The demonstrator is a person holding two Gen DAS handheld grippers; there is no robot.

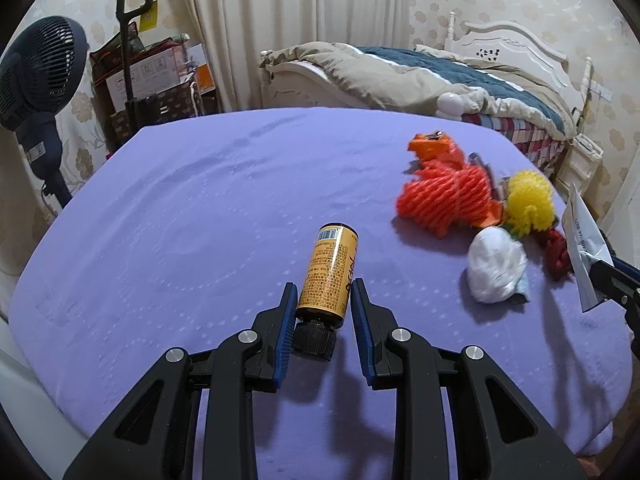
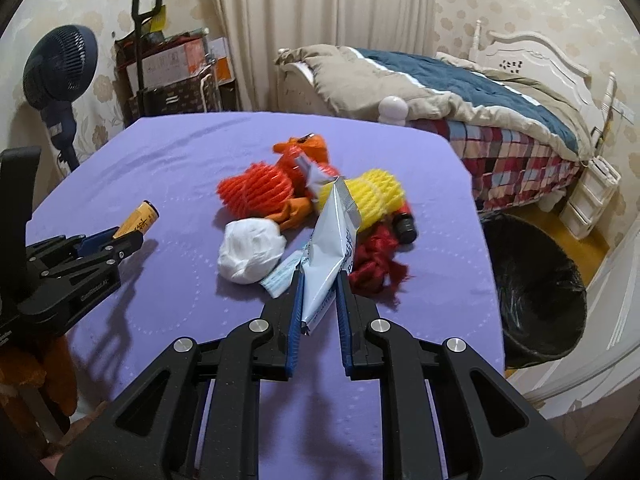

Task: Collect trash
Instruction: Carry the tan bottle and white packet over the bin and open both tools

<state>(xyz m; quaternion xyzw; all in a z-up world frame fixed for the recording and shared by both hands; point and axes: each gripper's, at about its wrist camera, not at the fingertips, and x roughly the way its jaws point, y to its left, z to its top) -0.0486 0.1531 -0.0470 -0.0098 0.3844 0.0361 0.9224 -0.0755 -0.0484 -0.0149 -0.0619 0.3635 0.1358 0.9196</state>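
My left gripper (image 1: pixel 323 293) is shut on a yellow bottle (image 1: pixel 330 276) with a black cap, held just above the purple table (image 1: pixel 200 208). My right gripper (image 2: pixel 319 280) is shut on a white and silver pouch (image 2: pixel 330 240), which stands up between its blue pads; the same pouch (image 1: pixel 584 248) shows at the right edge of the left wrist view. Behind it lies a heap of trash: orange foam net (image 2: pixel 256 190), yellow foam net (image 2: pixel 376 196), a white crumpled wad (image 2: pixel 250 254), red net (image 2: pixel 374 264), a small dark bottle (image 2: pixel 406 226) and an orange wrapper (image 2: pixel 304 148).
A black-lined trash bin (image 2: pixel 536 288) stands on the floor to the right of the table. A bed (image 2: pixel 460 92) with a quilt is behind. A dark fan (image 2: pixel 60 72) and stacked boxes with a trolley handle (image 2: pixel 172 68) stand at the back left.
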